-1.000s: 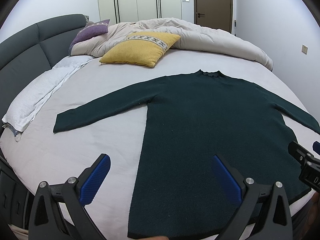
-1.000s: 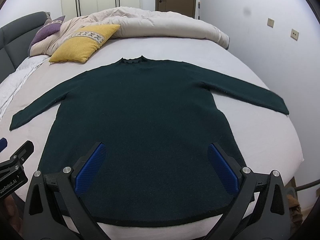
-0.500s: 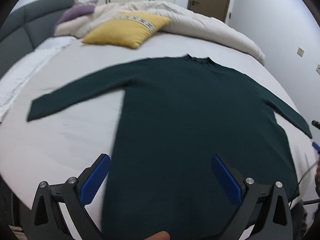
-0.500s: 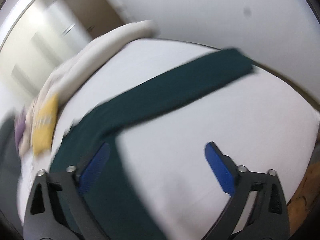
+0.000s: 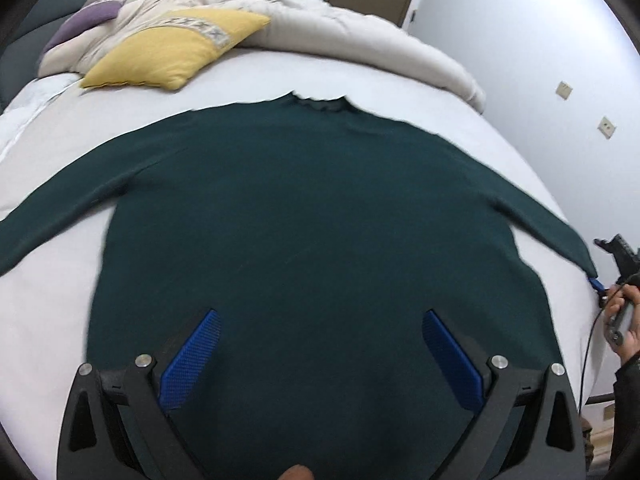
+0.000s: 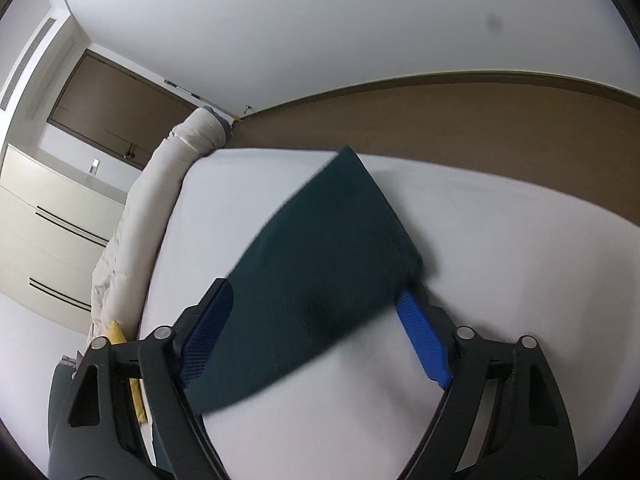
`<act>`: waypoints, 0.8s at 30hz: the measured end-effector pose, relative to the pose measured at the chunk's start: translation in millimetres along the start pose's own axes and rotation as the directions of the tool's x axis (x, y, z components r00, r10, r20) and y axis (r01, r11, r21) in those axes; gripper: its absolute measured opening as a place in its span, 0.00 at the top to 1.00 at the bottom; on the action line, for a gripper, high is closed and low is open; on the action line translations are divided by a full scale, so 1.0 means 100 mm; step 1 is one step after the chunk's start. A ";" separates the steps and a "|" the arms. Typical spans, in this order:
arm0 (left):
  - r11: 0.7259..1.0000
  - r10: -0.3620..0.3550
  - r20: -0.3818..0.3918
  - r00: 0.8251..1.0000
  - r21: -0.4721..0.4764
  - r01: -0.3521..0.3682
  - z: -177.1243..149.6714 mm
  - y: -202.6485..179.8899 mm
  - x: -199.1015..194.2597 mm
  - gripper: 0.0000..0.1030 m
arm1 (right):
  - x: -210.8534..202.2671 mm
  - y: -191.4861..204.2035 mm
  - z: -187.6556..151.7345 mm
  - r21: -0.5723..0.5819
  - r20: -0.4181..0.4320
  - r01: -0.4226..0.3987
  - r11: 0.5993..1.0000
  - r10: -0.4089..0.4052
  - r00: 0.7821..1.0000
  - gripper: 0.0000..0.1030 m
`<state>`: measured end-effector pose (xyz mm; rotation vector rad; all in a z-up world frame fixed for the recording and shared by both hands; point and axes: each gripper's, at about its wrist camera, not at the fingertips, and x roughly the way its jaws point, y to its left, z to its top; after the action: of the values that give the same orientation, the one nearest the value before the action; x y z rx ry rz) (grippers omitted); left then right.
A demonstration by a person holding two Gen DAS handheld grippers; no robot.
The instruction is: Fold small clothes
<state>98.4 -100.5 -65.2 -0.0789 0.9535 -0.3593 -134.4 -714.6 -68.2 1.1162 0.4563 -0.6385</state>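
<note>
A dark green sweater (image 5: 320, 208) lies flat on the bed (image 5: 56, 280), neck towards the pillows and both sleeves spread out. My left gripper (image 5: 320, 356) hovers open over the sweater's lower body, nothing between its blue pads (image 5: 192, 356). My right gripper (image 5: 605, 268) sits at the bed's right edge by the right sleeve's cuff (image 5: 576, 252), held in a hand (image 5: 626, 320). In the right wrist view, rolled on its side, the sleeve end (image 6: 320, 248) lies between the closing jaws of the right gripper (image 6: 316, 336). The pads (image 6: 424, 344) flank the cloth without a firm pinch.
A yellow cushion (image 5: 172, 52), a purple cushion (image 5: 88, 16) and a bunched beige duvet (image 5: 352, 40) lie at the head of the bed. The bed's right edge drops to a brown floor (image 6: 480, 128) next to a white wall (image 5: 520, 60).
My right gripper swung from the sweater's hem out to the right sleeve end, rolled over, and its jaws narrowed around the cuff. The left gripper moved right and lower over the body.
</note>
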 end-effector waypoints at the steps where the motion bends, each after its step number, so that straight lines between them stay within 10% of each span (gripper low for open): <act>1: 1.000 -0.005 -0.020 1.000 0.004 0.005 0.02 -0.02 0.06 0.00 | 0.04 -0.04 0.05 -0.003 0.003 -0.002 1.000 0.002 1.000 0.32; 6: 1.000 -0.031 -0.068 0.997 0.002 0.031 0.15 0.01 0.20 0.00 | 0.29 -0.03 0.37 0.000 -0.007 0.051 0.999 -0.051 0.999 0.92; 15: 0.975 -0.167 -0.020 0.986 -0.152 0.162 0.25 0.50 0.22 0.01 | 0.45 1.04 -0.01 -0.278 0.014 0.118 0.953 -0.118 0.993 0.94; 24: 0.951 -0.195 0.045 0.980 -0.236 0.200 0.35 0.98 0.09 0.10 | 1.07 3.08 -1.75 -0.717 -0.161 -0.096 0.690 -0.030 0.986 0.94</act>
<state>157.1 -14.6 -74.0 -0.4006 0.9674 -0.4262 148.5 -488.3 6.2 0.4027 0.7489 -0.2727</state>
